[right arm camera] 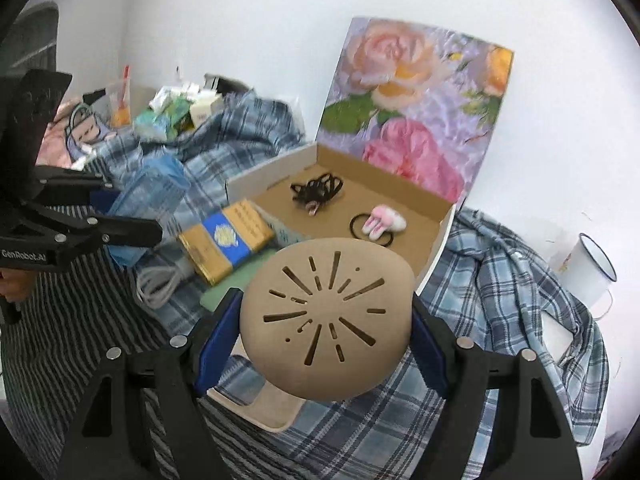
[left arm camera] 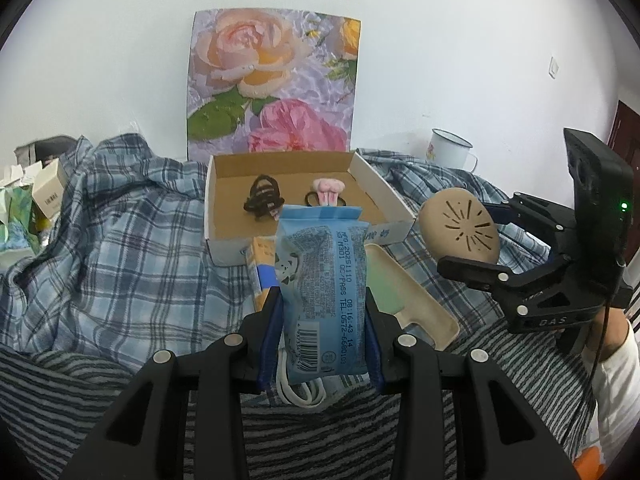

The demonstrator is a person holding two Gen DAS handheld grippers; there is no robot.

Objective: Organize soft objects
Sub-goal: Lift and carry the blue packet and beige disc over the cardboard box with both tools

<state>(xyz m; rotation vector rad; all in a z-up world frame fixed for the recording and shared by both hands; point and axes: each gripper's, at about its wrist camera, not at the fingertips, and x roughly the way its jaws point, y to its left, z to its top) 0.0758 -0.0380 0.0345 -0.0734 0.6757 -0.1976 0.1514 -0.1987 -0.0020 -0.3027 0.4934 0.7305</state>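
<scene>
Left gripper (left arm camera: 322,300) was clamped narrowly on a blue wipes packet (left arm camera: 323,292); right gripper (right arm camera: 326,320) stood wider, its pads pressing a tan perforated cup (right arm camera: 328,320). At twelve o'clock from both lay an open cardboard box (left arm camera: 218,200) holding a black hair tie tangle (left arm camera: 262,198) and a pink bunny tie (left arm camera: 329,191). A yellow-blue carton (right arm camera: 226,240) and beige tray (left arm camera: 416,300) crowded its near wall. Only the right view showed the white cable (right arm camera: 160,284) fully, with clutter at ten o'clock. Plaid cloth (left arm camera: 120,232) covered the surface; an enamel mug (left arm camera: 450,148) and floral board (left arm camera: 276,84) stood by a white wall.
</scene>
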